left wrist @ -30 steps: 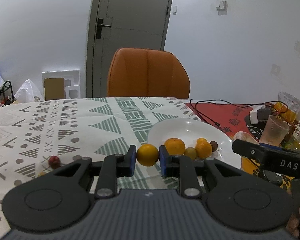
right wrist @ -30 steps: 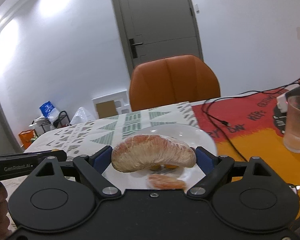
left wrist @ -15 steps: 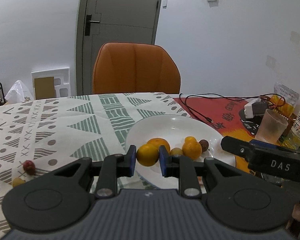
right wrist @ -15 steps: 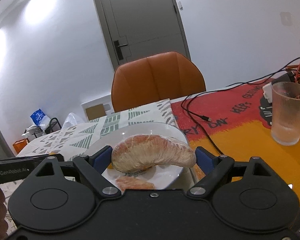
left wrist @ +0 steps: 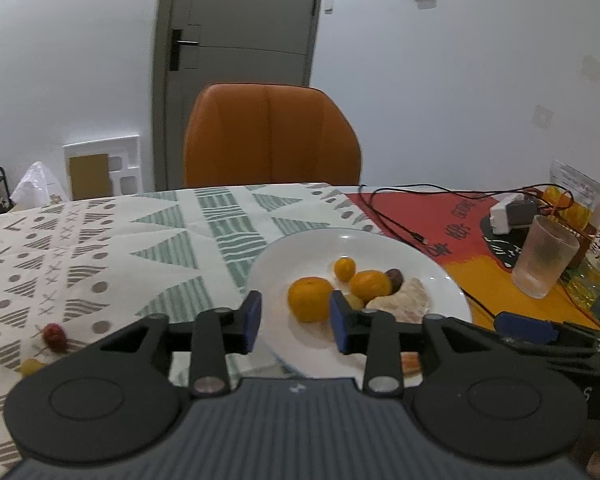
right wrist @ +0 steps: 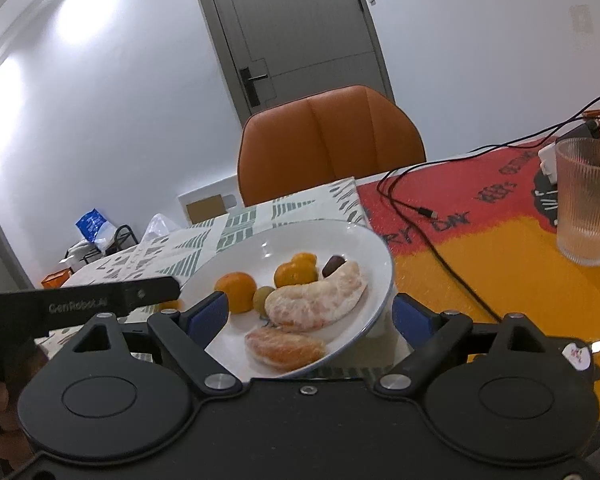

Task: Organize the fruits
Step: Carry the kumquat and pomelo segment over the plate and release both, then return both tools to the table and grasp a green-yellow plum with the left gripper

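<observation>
A white plate (left wrist: 300,248) (right wrist: 364,248) on the table holds several small oranges (left wrist: 310,299) (right wrist: 236,291), a dark fruit (left wrist: 394,278), a greenish fruit (right wrist: 263,297) and two peeled pomelo segments (right wrist: 318,300) (right wrist: 286,347). My left gripper (left wrist: 295,318) is open and empty just above the plate's near edge. My right gripper (right wrist: 310,314) is open and empty, its jaws wide on either side of the plate's near rim. A red fruit (left wrist: 55,336) and a small yellow fruit (left wrist: 31,367) lie on the patterned cloth at the left.
An orange chair (left wrist: 270,136) stands behind the table. A ribbed glass (left wrist: 544,258) (right wrist: 588,200), a black cable (left wrist: 396,216), a charger and bottles sit on the red and yellow mat at the right. The patterned tablecloth (left wrist: 100,248) covers the left side.
Both grippers have opened. The left let go of its orange onto the plate; the right let go of the pomelo segment onto the plate. Both views now look down closer at the plate.
</observation>
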{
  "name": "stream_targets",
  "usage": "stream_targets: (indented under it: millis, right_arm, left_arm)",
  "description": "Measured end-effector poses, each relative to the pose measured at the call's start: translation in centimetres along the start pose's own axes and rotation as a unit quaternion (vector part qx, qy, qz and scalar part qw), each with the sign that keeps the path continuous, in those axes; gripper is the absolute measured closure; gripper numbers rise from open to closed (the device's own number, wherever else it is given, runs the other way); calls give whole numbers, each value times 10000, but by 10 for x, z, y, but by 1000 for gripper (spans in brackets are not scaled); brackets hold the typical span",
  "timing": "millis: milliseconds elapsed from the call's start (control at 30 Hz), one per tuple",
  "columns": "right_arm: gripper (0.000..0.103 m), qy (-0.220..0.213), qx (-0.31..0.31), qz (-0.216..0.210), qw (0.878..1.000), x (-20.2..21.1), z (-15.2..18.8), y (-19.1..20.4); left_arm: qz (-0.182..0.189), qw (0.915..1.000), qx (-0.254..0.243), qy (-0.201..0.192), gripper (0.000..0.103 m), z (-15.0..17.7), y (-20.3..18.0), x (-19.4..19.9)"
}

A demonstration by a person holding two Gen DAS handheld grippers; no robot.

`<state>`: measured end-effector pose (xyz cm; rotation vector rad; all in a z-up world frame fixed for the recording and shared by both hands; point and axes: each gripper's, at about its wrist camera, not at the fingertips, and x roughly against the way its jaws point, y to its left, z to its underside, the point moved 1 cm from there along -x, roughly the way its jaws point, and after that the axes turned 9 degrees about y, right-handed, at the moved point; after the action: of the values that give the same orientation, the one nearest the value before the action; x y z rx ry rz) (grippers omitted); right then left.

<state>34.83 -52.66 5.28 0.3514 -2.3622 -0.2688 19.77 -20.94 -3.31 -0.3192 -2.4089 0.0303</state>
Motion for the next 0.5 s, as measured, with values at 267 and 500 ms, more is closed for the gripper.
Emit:
stream_targets:
  millis: [267, 500]
  right_arm:
    - [14, 66, 38, -149, 9999, -3, 3, 17]
    - [14, 45, 100, -235, 9997, -2, 1, 34]
  left_arm:
    - [-485, 9983, 321, -69, 35, 8, 36, 17]
    - [-746, 9961, 470, -49, 13, 13, 62, 31]
